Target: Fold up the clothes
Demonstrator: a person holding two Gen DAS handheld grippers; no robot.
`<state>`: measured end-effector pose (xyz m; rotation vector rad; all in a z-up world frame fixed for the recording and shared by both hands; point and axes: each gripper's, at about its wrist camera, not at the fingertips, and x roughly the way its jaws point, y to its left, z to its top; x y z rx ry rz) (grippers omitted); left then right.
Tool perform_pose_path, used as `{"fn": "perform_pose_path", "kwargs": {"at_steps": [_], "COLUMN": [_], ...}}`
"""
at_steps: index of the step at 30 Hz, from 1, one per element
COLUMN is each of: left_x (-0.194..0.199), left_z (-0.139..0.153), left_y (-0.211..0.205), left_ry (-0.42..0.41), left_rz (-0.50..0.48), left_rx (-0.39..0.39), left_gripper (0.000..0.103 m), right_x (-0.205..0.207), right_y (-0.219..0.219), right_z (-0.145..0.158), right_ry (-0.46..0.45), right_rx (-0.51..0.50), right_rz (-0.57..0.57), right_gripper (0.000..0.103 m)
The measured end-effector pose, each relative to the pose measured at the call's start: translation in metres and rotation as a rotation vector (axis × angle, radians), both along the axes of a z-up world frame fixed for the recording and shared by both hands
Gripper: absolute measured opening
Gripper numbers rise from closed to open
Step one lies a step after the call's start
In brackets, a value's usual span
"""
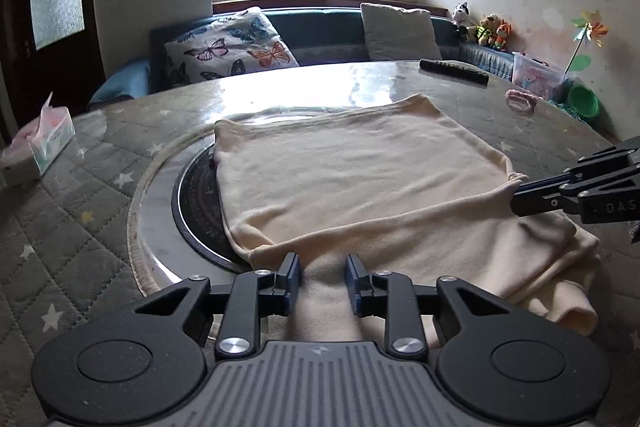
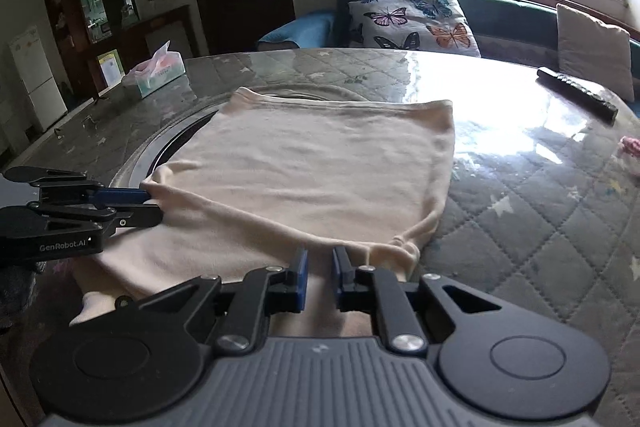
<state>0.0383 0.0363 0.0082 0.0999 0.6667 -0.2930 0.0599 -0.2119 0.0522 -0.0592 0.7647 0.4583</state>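
Observation:
A cream garment (image 1: 352, 171) lies folded on the round table, its near edge bunched; it also shows in the right wrist view (image 2: 312, 171). My left gripper (image 1: 322, 265) is at the garment's near left edge, jaws a little apart with cloth lying between them. It shows from the side in the right wrist view (image 2: 154, 205), at the fold's left corner. My right gripper (image 2: 320, 259) is at the near right edge, jaws slightly apart over the cloth. In the left wrist view it (image 1: 516, 197) looks nearly closed at the fold's right corner.
A tissue box (image 1: 50, 139) sits at the table's left. A dark remote (image 1: 454, 71) and a pink object (image 1: 520, 101) lie at the far right. A round inset hotplate (image 1: 196, 203) lies partly under the garment. A sofa with cushions (image 1: 232, 47) stands behind.

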Motion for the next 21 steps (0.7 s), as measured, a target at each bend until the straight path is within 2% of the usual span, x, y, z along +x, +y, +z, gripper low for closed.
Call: {"fn": "perform_pose_path", "kwargs": {"at_steps": [6,11,17,21], "left_x": [-0.004,-0.02,-0.041,-0.046], "left_z": [-0.001,0.008,0.0,0.004], "left_y": [-0.003,-0.013,-0.026,-0.029], "left_ry": [-0.008,-0.049,-0.079,-0.101], "left_rz": [0.004,-0.051,-0.106,-0.119], "left_rx": [0.032,0.075,0.169,0.182], "left_gripper": [0.035,0.051,0.055,0.059], "right_x": [-0.014,-0.031,-0.041,-0.05], "right_y": [-0.004,-0.003,0.002,0.008], "right_z": [-0.004,0.009,-0.002,0.01], "right_ry": [-0.015,-0.058,-0.053,-0.092], "right_rx": [-0.046,-0.057,-0.098,-0.105], "right_rz": [0.039,0.068,0.105,0.126], "right_gripper": [0.012,0.013,0.015,0.015]}}
